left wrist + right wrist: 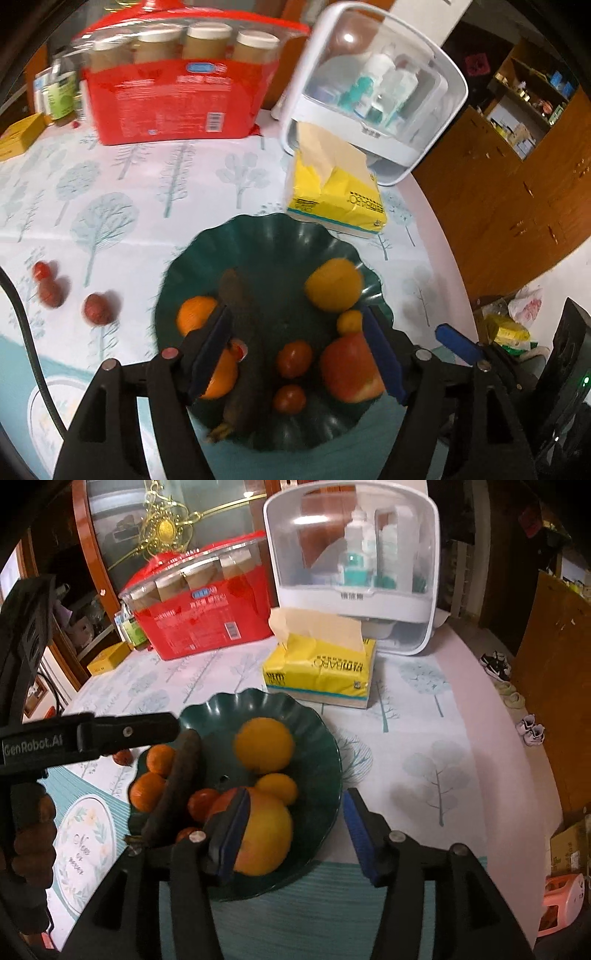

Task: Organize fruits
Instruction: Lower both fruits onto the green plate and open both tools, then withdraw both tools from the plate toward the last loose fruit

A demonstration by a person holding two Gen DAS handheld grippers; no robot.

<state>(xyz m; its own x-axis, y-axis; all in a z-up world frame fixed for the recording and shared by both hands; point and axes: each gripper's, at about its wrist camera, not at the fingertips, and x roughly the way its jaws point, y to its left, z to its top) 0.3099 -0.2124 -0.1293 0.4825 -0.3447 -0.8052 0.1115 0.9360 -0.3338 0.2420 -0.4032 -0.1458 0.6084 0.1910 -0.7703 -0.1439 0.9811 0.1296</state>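
Above the green scalloped plate [325, 738] on the bench, both claws are held open and empty; the firm, smooth apple [267, 834] among the oranges is probably best gripped across its widest part.

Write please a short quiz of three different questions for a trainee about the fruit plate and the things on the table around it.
1. True or false: the left claw holds a fruit.
2. Which lies directly behind the green plate? A) yellow tissue pack B) red package of jars C) white storage box
3. How many small red fruits lie on the tablecloth outside the plate, in the left wrist view?

Key:
1. False: its pads stand apart above the plate, clamping nothing.
2. A
3. Three, left of the plate.
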